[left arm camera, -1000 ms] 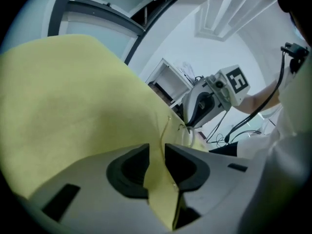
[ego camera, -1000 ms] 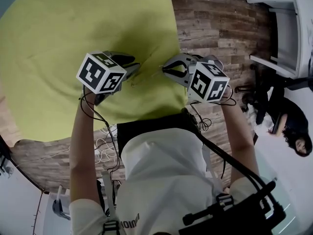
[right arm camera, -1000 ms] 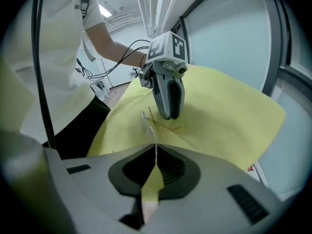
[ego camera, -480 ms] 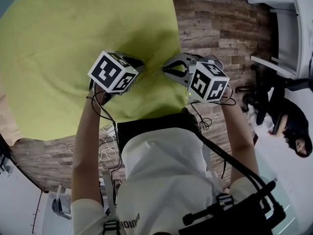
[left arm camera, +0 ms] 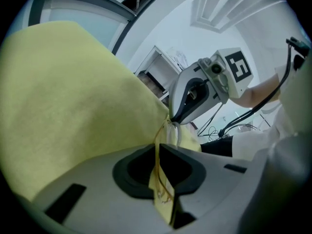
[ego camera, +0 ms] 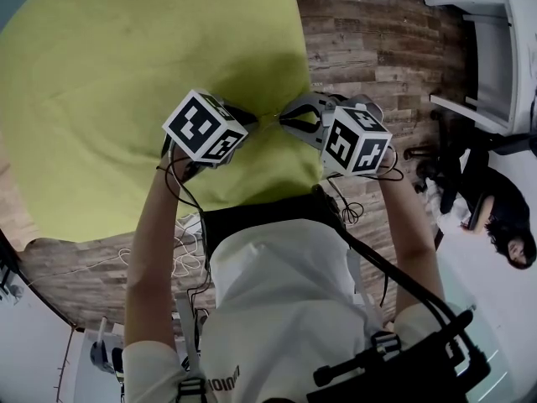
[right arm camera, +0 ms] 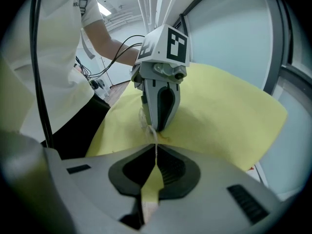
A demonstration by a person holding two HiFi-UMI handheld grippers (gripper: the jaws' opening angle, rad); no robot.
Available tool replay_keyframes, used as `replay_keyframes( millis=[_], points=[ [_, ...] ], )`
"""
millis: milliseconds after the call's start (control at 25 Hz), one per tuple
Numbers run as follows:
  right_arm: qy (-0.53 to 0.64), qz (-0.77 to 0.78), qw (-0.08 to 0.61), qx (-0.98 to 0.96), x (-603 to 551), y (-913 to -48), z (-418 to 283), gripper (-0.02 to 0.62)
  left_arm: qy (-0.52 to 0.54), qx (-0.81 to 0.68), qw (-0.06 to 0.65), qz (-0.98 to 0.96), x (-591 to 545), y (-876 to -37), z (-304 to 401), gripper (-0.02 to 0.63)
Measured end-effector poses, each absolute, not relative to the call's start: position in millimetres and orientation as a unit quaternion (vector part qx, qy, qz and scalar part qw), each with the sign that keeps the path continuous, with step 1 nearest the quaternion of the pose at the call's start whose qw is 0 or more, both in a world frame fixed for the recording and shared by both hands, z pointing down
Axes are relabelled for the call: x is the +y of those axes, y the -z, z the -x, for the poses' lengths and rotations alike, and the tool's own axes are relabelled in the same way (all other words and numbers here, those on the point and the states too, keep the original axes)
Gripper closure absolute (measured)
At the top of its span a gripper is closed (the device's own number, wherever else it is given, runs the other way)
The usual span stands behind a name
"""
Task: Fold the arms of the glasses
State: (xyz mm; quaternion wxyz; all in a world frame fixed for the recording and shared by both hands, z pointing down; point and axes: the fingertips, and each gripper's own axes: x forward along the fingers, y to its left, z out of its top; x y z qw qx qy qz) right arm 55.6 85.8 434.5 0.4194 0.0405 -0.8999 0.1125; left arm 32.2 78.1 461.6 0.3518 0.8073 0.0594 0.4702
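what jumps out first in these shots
A big yellow-green cloth fills the upper left of the head view. At its near edge the left gripper and right gripper meet tip to tip on thin gold-framed glasses. The left jaws have just been closing on a wire arm; the right are shut on the other end.

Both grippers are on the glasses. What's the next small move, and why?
Probably sweep the left gripper in a short arc, folding the arm inward at its hinge. Its jaws have just been closing and pinch that thin gold arm. The right gripper is shut on the glasses near a lens, so the frame looks braced for the fold.
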Motion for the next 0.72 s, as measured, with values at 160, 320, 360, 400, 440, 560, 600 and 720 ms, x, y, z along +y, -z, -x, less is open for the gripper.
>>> replay_keyframes(
  millis=[160, 320, 360, 400, 440, 560, 600, 720],
  points=[
    [-0.116, -0.043, 0.422, -0.898, 87.2, -435.5, -58.2, 0.565, -0.467, 0.068, 0.355, -0.807, 82.2, -461.6, -34.8, 0.566],
    [-0.117, -0.046, 0.423, -0.897, 88.1, -437.0, -59.0, 0.565, -0.464, 0.072, 0.348, -0.811, 82.6, -459.6, -35.8, 0.565],
    [-0.117, -0.046, 0.423, -0.897, 88.7, -437.7, -59.3, 0.565, -0.461, 0.072, 0.347, -0.813, 82.4, -458.7, -36.6, 0.565],
    [-0.117, -0.046, 0.424, -0.897, 89.3, -438.9, -59.7, 0.565, -0.458, 0.071, 0.348, -0.815, 82.1, -457.7, -37.4, 0.565],
    [-0.118, -0.047, 0.426, -0.896, 89.9, -440.5, -60.3, 0.565, -0.454, 0.070, 0.348, -0.817, 81.7, -456.8, -37.9, 0.565],
    [-0.126, -0.048, 0.434, -0.891, 91.0, -445.8, -61.6, 0.563, -0.450, 0.069, 0.343, -0.822, 80.3, -454.3, -38.0, 0.565],
    [-0.129, -0.047, 0.436, -0.890, 91.7, -446.7, -61.8, 0.561, -0.447, 0.068, 0.342, -0.824, 79.6, -452.9, -38.2, 0.565],
    [-0.140, -0.039, 0.432, -0.890, 94.5, -445.4, -62.6, 0.552, -0.434, 0.059, 0.341, -0.832, 74.6, -446.3, -39.0, 0.565]
  ],
)
